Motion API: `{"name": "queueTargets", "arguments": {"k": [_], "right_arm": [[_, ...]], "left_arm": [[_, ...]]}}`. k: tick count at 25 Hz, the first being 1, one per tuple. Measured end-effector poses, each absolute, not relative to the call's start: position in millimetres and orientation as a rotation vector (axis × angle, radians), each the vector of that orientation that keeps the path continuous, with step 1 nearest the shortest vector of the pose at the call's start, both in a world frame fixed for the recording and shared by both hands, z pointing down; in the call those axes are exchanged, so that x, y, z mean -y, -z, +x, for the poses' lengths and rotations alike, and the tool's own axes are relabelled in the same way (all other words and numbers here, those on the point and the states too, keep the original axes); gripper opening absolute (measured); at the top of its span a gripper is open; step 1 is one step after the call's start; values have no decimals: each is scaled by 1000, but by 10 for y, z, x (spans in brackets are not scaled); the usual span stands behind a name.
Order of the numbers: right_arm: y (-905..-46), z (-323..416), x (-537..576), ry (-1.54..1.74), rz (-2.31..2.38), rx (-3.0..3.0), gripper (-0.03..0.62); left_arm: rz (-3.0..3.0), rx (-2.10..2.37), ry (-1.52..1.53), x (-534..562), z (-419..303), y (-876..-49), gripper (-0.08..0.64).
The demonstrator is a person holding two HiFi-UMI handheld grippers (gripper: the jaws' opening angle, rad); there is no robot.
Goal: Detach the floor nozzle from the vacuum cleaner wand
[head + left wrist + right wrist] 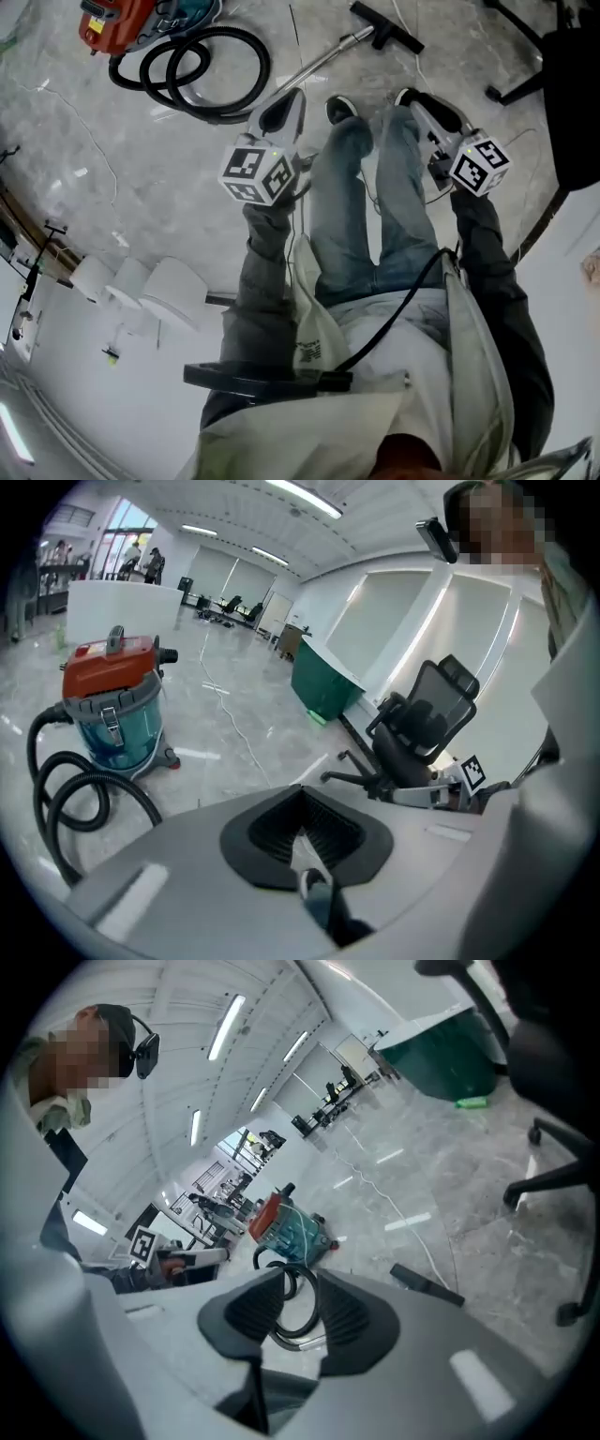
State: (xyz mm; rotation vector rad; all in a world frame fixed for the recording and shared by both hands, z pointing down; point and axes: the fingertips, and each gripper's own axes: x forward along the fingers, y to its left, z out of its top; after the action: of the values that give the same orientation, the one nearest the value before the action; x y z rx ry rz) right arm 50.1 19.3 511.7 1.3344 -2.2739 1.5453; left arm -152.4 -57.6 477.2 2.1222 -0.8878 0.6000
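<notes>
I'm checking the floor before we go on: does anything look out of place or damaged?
Nothing looks spilled or broken. The wand and floor nozzle lie flat on the floor beside the coiled hose, and a thin white cable trails loose across the floor, a possible trip hazard.

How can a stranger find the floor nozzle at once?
Start at the red-and-teal vacuum canister at the top left of the head view and follow its coiled black hose to the shiny metal wand. The floor nozzle sits at the wand's far end: a flat black crossbar, straight where the hose curls.
</notes>
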Motion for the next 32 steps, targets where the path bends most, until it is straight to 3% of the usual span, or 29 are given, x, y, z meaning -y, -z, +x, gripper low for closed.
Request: {"name": "queueTargets", "arguments": {"k": [12,22,32], "right_arm": [[-2215,655,-500,-1213,1492,2337,112],[-1438,796,-586,-1066,1568,2500,112],[-1093,1301,-1431,-924,1469,2595,112]], "left_arm": [[2217,697,-544,-18,-744,-2293,6],[2395,831,-452,60,-298,-1360,6],[2355,1029,-286,-1139,-3,-1036,6]]}}
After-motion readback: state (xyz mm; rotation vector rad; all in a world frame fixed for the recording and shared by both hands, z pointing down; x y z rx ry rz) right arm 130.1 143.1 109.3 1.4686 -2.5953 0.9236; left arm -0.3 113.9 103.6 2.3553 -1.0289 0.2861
